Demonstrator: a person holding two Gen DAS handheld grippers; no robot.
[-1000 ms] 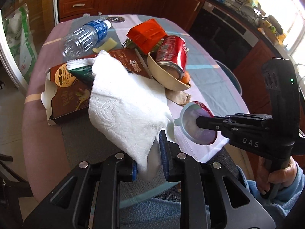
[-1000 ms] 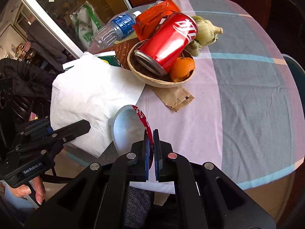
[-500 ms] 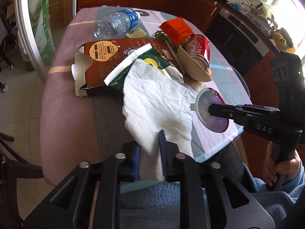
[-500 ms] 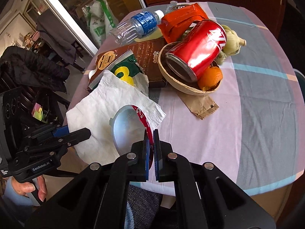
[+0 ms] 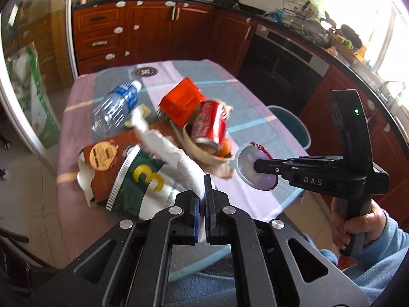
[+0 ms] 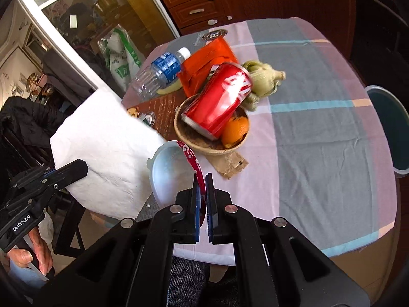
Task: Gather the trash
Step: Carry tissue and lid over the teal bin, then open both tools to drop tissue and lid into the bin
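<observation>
The left gripper (image 5: 202, 194), jaws clenched on a white paper towel (image 6: 107, 151), holds it lifted off the desk (image 6: 319, 140) beside the bowl (image 6: 189, 138); the right gripper (image 6: 202, 192), level, pinches a lid (image 6: 171, 171) near that bowl

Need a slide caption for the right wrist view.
Right gripper pinches a foil lid beside the bowl holding a red can.
</observation>
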